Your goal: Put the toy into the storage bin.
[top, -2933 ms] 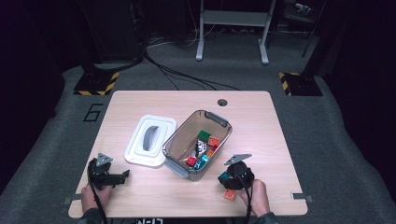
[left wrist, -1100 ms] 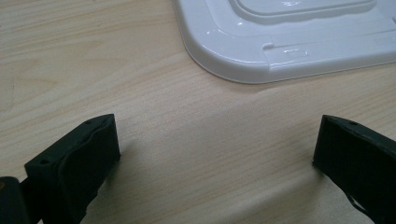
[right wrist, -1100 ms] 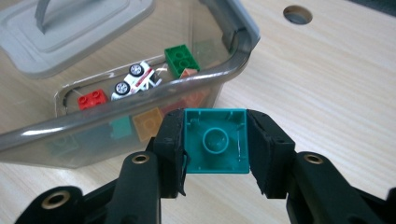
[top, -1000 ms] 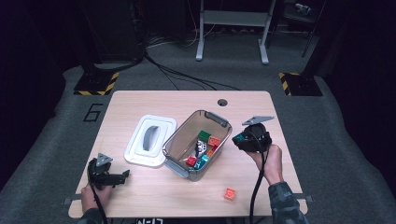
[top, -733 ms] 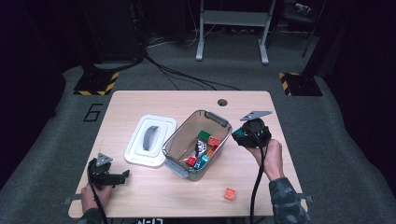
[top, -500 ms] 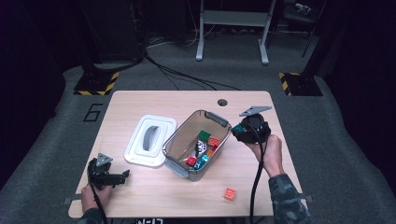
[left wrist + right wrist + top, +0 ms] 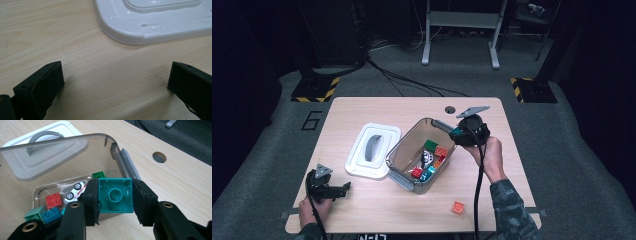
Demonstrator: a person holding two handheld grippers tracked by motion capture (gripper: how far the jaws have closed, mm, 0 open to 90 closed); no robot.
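My right gripper point(image 7: 457, 132) is shut on a teal brick point(image 7: 115, 195), hollow underside toward its camera, and hangs at the far right rim of the clear plastic bin point(image 7: 398, 166). In the right gripper view the bin point(image 7: 75, 150) lies just beyond the brick, with red, green and blue bricks and a white toy car point(image 7: 75, 189) inside. An orange brick point(image 7: 457, 207) lies on the table near the front edge. My left gripper point(image 7: 346, 187) rests open at the front left, and its black pads point(image 7: 42, 87) stand wide apart over bare wood.
The bin's white lid point(image 7: 373, 149) with a grey handle lies flat left of the bin; its corner point(image 7: 150, 22) is just ahead of the left gripper. A round cable hole point(image 7: 450, 109) is in the table's far edge. Dark floor, cables and stands surround the table.
My right gripper has carried the teal brick leftward and up, from beside the bin to its far right rim. The left gripper has stayed put.
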